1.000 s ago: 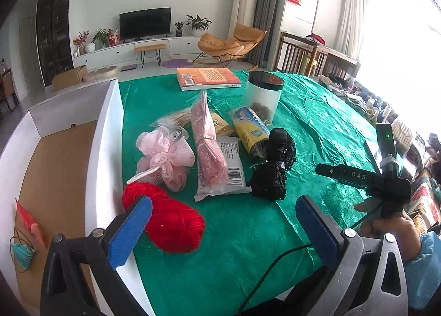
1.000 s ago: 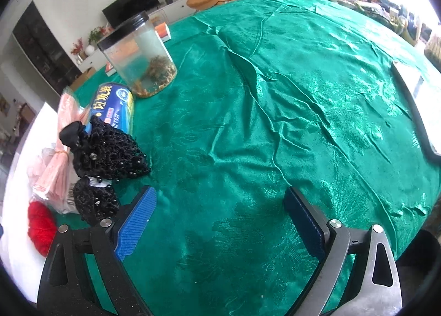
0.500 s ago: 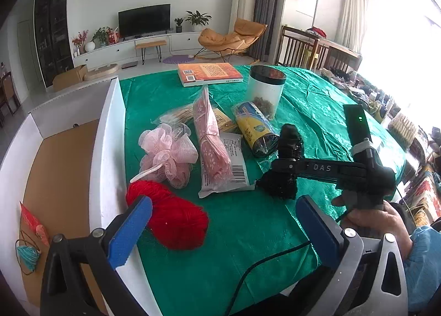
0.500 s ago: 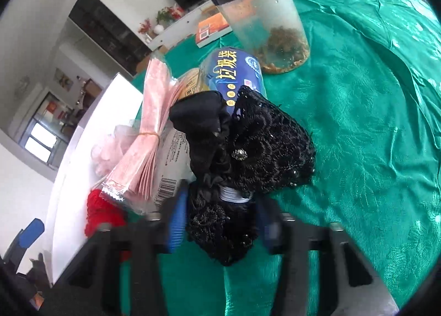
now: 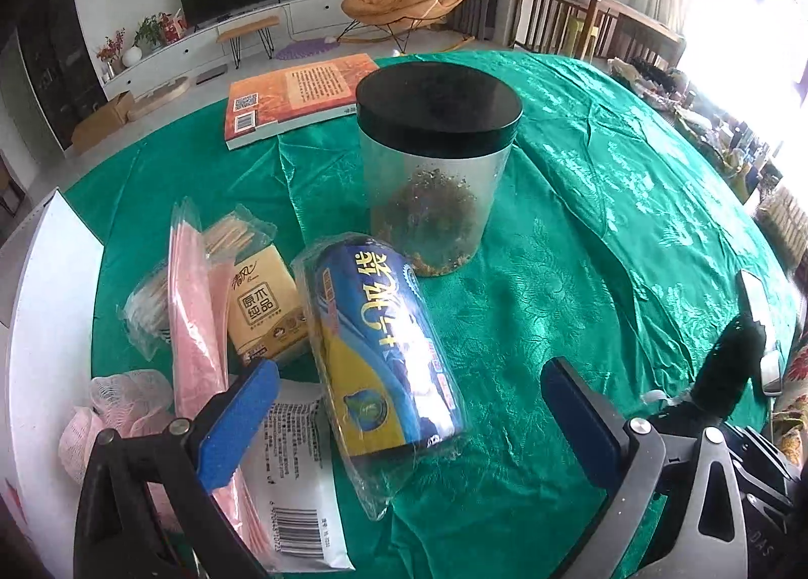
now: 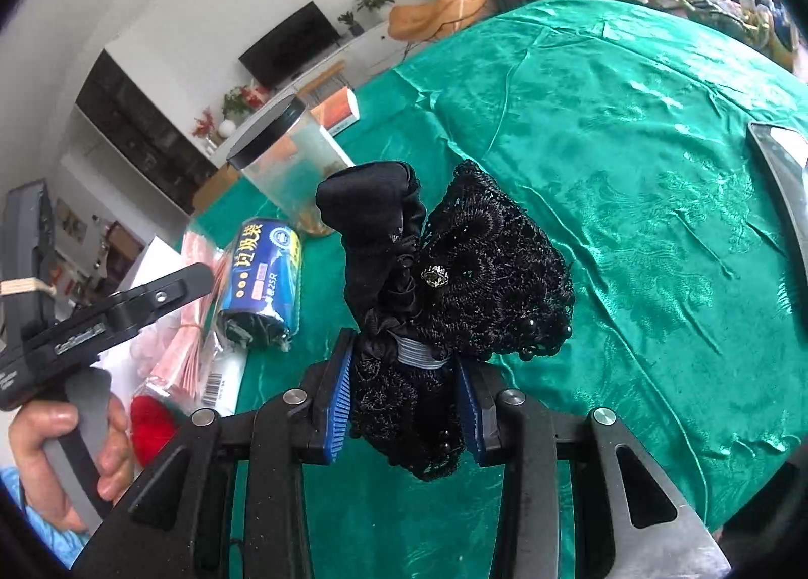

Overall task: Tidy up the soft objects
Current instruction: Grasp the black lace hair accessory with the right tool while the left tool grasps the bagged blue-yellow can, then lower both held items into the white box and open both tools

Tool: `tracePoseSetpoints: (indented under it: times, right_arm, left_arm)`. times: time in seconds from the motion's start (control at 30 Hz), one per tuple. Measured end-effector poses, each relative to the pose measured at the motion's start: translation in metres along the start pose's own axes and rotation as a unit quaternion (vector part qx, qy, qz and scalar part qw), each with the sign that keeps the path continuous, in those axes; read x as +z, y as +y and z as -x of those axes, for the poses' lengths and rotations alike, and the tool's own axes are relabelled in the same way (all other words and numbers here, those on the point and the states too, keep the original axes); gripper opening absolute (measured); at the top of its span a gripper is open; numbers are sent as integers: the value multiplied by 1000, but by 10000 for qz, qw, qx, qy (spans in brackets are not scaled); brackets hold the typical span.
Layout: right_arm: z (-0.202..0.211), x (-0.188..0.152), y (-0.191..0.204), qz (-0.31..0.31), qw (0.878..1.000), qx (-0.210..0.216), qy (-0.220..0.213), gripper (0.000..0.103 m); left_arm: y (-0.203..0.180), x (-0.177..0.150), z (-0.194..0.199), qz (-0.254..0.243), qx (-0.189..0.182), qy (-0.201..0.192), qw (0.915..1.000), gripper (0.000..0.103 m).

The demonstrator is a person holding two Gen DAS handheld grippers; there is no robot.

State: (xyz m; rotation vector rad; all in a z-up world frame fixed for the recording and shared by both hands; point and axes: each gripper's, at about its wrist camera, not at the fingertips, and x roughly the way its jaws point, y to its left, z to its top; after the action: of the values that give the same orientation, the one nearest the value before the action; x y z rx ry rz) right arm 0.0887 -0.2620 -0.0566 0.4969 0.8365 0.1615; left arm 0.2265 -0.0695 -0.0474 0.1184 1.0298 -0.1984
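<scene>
The right gripper (image 6: 406, 397) was clamped on the black lace hair accessory (image 6: 454, 286), its blue pads pressed against the lower part on both sides. The accessory was held clear above the green tablecloth (image 6: 631, 225), with its satin bow and beaded net standing up ahead of the fingers.

The left gripper (image 5: 409, 422) stood with its jaws spread wide and nothing between them. It hovered over the blue roll of bags (image 5: 384, 352), which lay on its side in clear wrapping.

Containers:
- A clear jar (image 5: 434, 175) with a black lid stood upright on the tablecloth, just behind the blue roll. A low layer of brownish dried material lay at its bottom; the rest of it looked empty.
- A white box wall (image 5: 45, 326) ran along the left edge of the table. Its interior could not be seen from either view.

Other items, left of the blue roll:
- A tissue pack (image 5: 262, 306), lying flat.
- A pink plastic-wrapped bundle (image 5: 194, 306), resting over a white labelled packet (image 5: 298, 483).
- A pink mesh sponge (image 5: 101, 417), against the box wall.
- A bag of wooden sticks (image 5: 237, 235), behind the tissue pack.
- A red yarn ball (image 6: 151, 422), partly hidden in the right wrist view.

An orange book (image 5: 298, 94) lay flat at the far edge of the table.
</scene>
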Motion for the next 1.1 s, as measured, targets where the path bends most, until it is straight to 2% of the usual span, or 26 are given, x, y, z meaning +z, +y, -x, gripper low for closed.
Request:
tracePoseSetpoints:
  times: [0.07, 0.1, 0.13, 0.17, 0.2, 0.33, 0.47, 0.57, 0.67, 0.77, 0.9, 1.1]
  right_arm:
    - [-2, 11, -9, 85, 9999, -92, -12, 39]
    - [-3, 16, -12, 146, 9998, -133, -14, 39]
    - [-7, 24, -12, 215, 9996, -166, -30, 39]
    - [-11, 35, -14, 299, 9993, -205, -44, 39]
    - [-18, 47, -13, 394, 9989, -256, -43, 39]
    - [-54, 93, -11, 556, 9982, -190, 124, 39]
    - [-77, 122, -5, 655, 9977, -153, 130, 38]
    - [-64, 135, 16, 947, 9954, -124, -117, 38]
    - [-32, 138, 58, 1485, 9884, -8, -317, 38]
    - [-1, 125, 113, 1961, 9792, 411, -319, 38]
    - [22, 91, 197, 2314, 9634, 1350, -42, 38]
    - [13, 13, 325, 2660, 9223, 2674, 840, 38]
  left_arm:
    - [-2, 3, -19, 61, 419, 109, 9990, 102]
    - [1, 3, -27, 145, 480, 207, 9985, 102]
    - [3, 1, -31, 229, 452, 268, 9984, 93]
    - [5, -2, -32, 286, 383, 276, 9985, 66]
    - [8, -4, -32, 309, 263, 285, 9988, 52]
    - [20, -3, -17, 486, -59, 174, 9986, 51]
    - [41, -1, 24, 936, -619, -155, 9936, 50]
    - [64, -7, 69, 1098, -929, -553, 9881, 50]
    - [101, -25, 114, 1253, -927, -885, 9838, 51]
    - [152, -54, 152, 1486, -605, -1046, 9815, 51]
    - [233, -108, 196, 1898, 198, -1104, 9754, 51]
    - [335, -201, 232, 2649, 1285, -893, 9515, 52]
